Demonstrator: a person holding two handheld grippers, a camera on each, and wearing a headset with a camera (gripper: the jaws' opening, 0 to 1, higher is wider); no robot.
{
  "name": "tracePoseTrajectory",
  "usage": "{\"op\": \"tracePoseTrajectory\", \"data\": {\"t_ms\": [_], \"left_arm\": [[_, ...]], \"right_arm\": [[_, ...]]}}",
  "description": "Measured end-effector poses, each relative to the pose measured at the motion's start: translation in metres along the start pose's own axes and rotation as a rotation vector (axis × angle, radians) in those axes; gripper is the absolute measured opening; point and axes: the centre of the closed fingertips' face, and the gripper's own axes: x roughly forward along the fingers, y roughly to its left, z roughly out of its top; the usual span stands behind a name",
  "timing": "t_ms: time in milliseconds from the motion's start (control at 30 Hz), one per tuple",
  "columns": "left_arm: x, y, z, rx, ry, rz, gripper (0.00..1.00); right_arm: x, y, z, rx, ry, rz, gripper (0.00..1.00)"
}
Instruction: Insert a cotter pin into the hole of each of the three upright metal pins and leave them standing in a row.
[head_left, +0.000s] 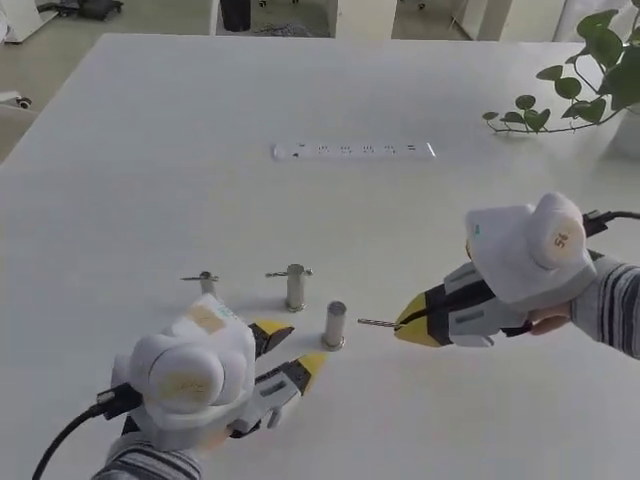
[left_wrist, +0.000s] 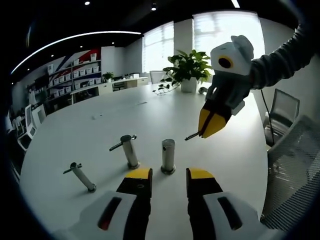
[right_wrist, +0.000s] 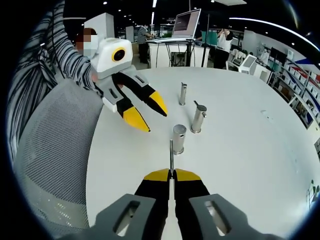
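Three upright metal pins stand in a loose row on the white table (head_left: 150, 180). The left pin (head_left: 207, 283) and the middle pin (head_left: 295, 286) each carry a cotter pin through the top. The near pin (head_left: 334, 325) (left_wrist: 168, 156) (right_wrist: 178, 138) has nothing in it. My right gripper (head_left: 405, 325) (right_wrist: 172, 174) is shut on a cotter pin (head_left: 375, 323) (right_wrist: 171, 155), whose tip points at the near pin from a short way to its right. My left gripper (head_left: 288, 346) (left_wrist: 167, 175) stands open just in front of the near pin, holding nothing.
A white power strip (head_left: 355, 150) lies flat further back on the table. A potted plant (head_left: 590, 80) stands at the far right corner. A mesh office chair (right_wrist: 50, 150) sits at the table's near edge.
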Motion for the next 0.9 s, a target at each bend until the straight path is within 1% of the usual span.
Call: {"op": "tracePoseTrajectory", "data": {"t_ms": [100,167,200,333,367,400,467,533,600,733,900], "left_arm": [[0.009,0.002,0.001,-0.014,0.000,0.010,0.25],[0.016,0.002,0.001,-0.007,0.007,0.014,0.25],[0.019,0.002,0.001,0.008,0.015,0.014,0.25],[0.030,0.002,0.002,-0.001,0.020,0.020,0.24],[0.033,0.003,0.001,0.018,0.028,0.032,0.24],[0.034,0.003,0.001,0.024,0.032,0.039,0.24],[0.038,0.003,0.001,0.007,0.032,0.043,0.24],[0.041,0.002,0.001,0.005,0.035,0.045,0.24],[0.044,0.002,0.000,-0.015,0.038,0.049,0.24],[0.050,0.001,0.001,-0.007,0.039,0.052,0.22],[0.053,0.001,0.001,-0.003,0.045,0.051,0.18]], "right_arm": [[0.002,-0.003,0.001,-0.006,0.001,-0.002,0.00],[0.004,-0.007,0.000,-0.010,0.000,-0.002,0.00],[0.004,-0.008,-0.001,-0.015,0.002,-0.002,0.00],[0.006,-0.011,-0.001,-0.024,0.004,-0.002,0.00],[0.007,-0.014,-0.002,-0.025,0.005,-0.004,0.00],[0.008,-0.016,-0.003,-0.025,0.006,-0.005,0.00],[0.009,-0.017,-0.004,-0.028,0.006,-0.004,0.00],[0.010,-0.018,-0.004,-0.027,0.003,-0.003,0.00],[0.011,-0.020,-0.005,-0.029,0.001,0.000,0.00],[0.013,-0.021,-0.004,-0.033,-0.001,0.002,0.00],[0.014,-0.020,0.000,-0.042,-0.009,0.011,0.00]]}}
